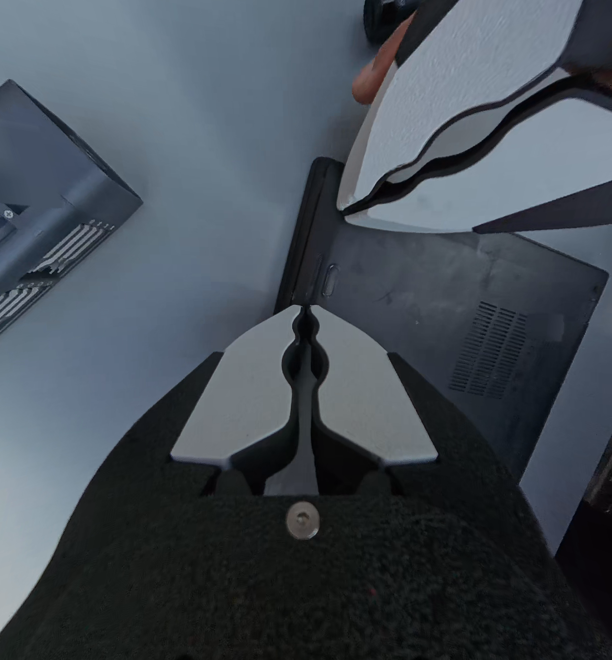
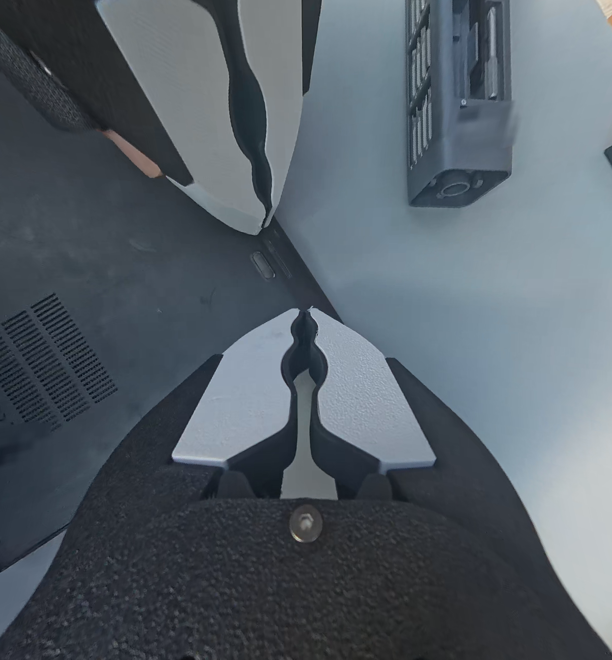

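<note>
A black laptop lies bottom-up on a pale table; its underside with vent slots also shows in the right wrist view. My left gripper is shut, its tips resting at the laptop's long hinge-side edge, beside a small oval rubber foot. My right gripper is shut, its tips at the same edge, on the other side of the foot. Each gripper shows in the other's view, shut: the right one and the left one. Nothing shows between either pair of jaws.
A dark grey open tool case with rows of metal bits lies on the table away from the laptop, also in the right wrist view. A dark block stands by the laptop's far side. A person's finger holds the right gripper. Some 5 cm of space lies between my two pairs of fingers.
</note>
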`<state>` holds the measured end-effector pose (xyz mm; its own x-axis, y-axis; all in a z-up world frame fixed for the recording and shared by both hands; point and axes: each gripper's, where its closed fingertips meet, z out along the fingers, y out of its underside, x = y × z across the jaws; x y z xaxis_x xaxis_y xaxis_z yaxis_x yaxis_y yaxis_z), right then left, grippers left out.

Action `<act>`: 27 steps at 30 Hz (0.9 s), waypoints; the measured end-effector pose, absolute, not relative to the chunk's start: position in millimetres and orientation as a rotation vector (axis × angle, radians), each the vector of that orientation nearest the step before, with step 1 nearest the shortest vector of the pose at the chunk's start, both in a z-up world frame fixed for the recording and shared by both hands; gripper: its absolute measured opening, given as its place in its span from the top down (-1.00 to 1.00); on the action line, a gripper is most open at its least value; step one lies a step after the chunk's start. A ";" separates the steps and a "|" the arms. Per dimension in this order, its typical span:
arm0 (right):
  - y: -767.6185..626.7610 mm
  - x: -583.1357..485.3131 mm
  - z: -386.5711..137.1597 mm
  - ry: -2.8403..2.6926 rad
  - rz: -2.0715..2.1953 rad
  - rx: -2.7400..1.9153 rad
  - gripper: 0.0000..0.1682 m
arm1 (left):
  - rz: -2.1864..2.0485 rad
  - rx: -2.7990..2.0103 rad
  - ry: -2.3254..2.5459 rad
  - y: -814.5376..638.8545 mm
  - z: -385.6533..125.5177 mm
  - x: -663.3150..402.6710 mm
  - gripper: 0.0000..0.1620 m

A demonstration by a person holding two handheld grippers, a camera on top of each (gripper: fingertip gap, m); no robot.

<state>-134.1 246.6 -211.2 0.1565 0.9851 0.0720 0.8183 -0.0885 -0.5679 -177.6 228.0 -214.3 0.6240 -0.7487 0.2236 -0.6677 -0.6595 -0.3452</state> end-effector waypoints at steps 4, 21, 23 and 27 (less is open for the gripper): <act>243.5 -138.3 -212.2 -1.729 0.467 -1.958 1.00 | -0.531 -2.603 1.177 224.7 -215.0 -176.5 1.00; 220.9 -180.8 -191.9 -1.820 0.783 -1.830 1.00 | -0.725 -2.536 0.934 199.9 -191.2 -292.7 1.00; 215.4 -189.2 -195.1 -1.880 0.760 -1.812 1.00 | -0.761 -2.556 0.899 187.0 -196.9 -305.0 1.00; 210.5 -202.4 -198.1 -1.960 0.771 -1.796 0.88 | -0.764 -2.576 0.871 178.0 -207.2 -319.3 1.00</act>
<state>-202.4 210.5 -198.1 -0.1180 0.9889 -0.0901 0.7854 0.0375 -0.6178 -319.3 178.0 -207.2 0.6719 -0.6328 0.3848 -0.4641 -0.7647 -0.4472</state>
